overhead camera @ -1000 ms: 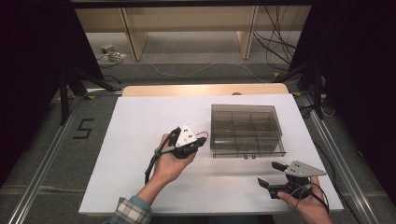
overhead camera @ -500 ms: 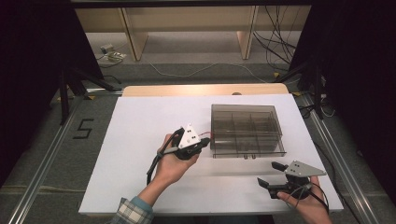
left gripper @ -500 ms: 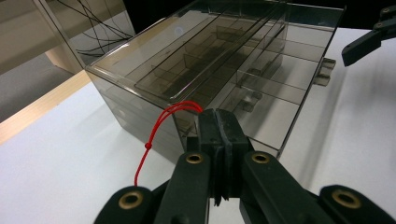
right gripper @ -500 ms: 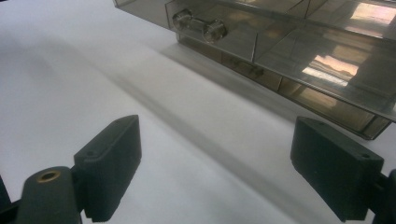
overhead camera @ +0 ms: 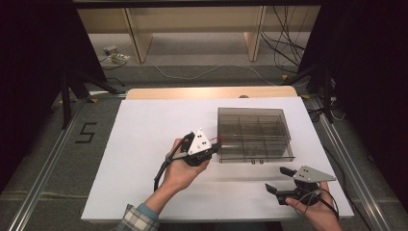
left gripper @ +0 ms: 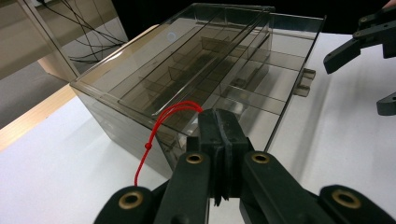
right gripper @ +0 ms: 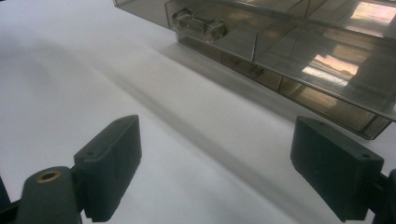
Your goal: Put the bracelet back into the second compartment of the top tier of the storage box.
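A white table top (overhead camera: 144, 144) lies over a pale wooden table (overhead camera: 211, 92), with grey floor, metal rails and loose cables around it and wooden shelf legs beyond the far edge. The left gripper (overhead camera: 211, 147) is held at the near left corner of the smoky clear plastic compartment box (overhead camera: 255, 132); its jaws are pressed together on a thin red string (left gripper: 161, 123), which loops out from the fingertips just against the box wall. The right gripper (overhead camera: 279, 179) hovers near the table top's near edge, in front of the box's near right corner and well clear of it, its jaws wide apart and holding nothing. Left of the left gripper the white surface runs bare to its edge; between the two grippers is open table too.
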